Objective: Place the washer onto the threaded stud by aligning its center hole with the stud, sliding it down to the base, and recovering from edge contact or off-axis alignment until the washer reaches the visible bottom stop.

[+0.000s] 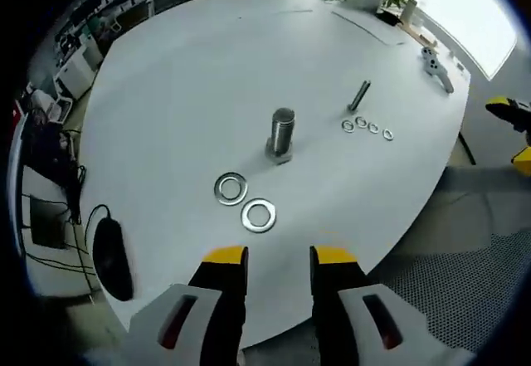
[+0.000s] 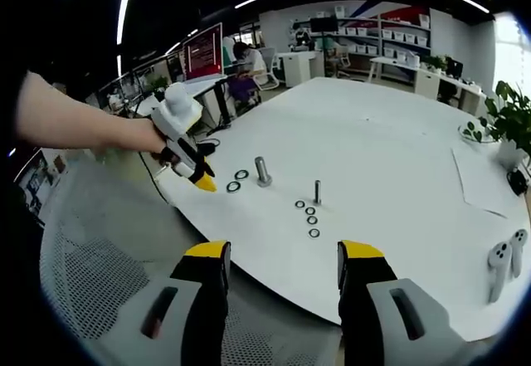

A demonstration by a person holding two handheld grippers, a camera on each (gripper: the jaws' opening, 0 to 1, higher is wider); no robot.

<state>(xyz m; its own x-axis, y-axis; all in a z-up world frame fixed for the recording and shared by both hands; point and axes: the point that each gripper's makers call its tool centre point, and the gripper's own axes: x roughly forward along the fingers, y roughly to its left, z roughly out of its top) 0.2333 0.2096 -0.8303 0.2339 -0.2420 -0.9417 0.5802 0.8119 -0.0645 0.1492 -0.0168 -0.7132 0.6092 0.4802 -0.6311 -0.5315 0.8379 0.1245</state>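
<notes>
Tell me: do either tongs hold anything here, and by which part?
Nothing is held. Left tongs and right tongs are open and empty; both large washers lie on the table.

The white table (image 1: 207, 75) is seen in the left gripper view from just above its near edge, angled down, with the threaded stud (image 1: 281, 134) close ahead. In the right gripper view the same table (image 2: 390, 158) is viewed from farther back, off its edge, with the stud (image 2: 263, 171) small. The stud and table are shared by both views.
</notes>
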